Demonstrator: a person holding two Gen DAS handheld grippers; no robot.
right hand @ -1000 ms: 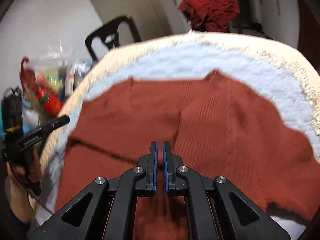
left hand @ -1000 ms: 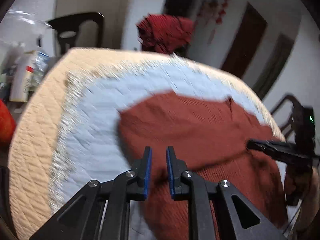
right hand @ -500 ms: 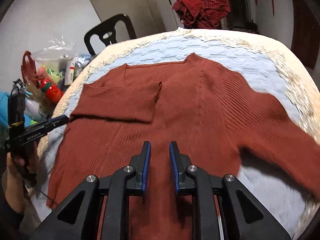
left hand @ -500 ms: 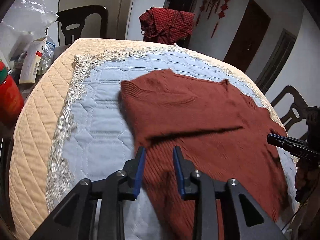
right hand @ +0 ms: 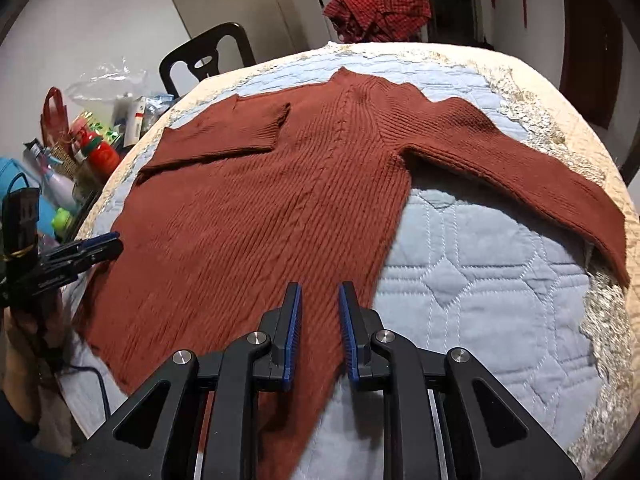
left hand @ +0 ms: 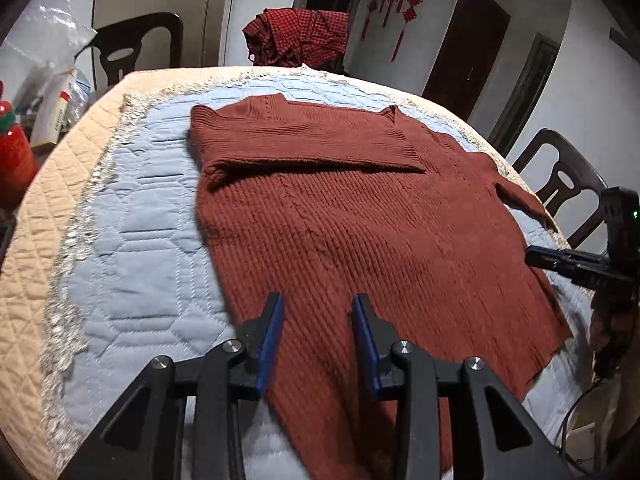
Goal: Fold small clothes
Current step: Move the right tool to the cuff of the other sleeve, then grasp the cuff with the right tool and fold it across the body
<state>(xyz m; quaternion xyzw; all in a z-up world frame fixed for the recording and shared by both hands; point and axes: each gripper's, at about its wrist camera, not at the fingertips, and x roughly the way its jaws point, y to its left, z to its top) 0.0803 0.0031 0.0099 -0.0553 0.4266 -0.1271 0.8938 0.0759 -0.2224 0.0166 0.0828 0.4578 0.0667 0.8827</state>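
Note:
A rust-brown knit sweater [left hand: 360, 232] lies flat on the light-blue quilted mat [left hand: 132, 248]. One sleeve [left hand: 304, 140] is folded across its chest. The other sleeve [right hand: 520, 168] stretches out toward the table's right edge. My left gripper [left hand: 317, 304] hovers over the sweater's lower part. Its jaws are opening, and no cloth is pinched between the pads. My right gripper [right hand: 319, 308] hangs above the hem near the sweater's [right hand: 256, 220] side edge, open and holding nothing. Each gripper also shows in the other view: the right gripper [left hand: 560, 260] and the left gripper [right hand: 92, 248], both in a person's hand.
The mat lies on a beige quilted cover [left hand: 36, 240] over a round table. A red checked cloth [left hand: 296, 38] hangs on a chair at the far side. Black chairs [left hand: 136, 48] [left hand: 568, 184] stand around. Bottles, boxes and a plastic bag [right hand: 100, 136] crowd the left side.
Both grippers have drawn back from the sweater's chest toward its hem, and their jaws have opened. The folded sleeve now lies free across the chest.

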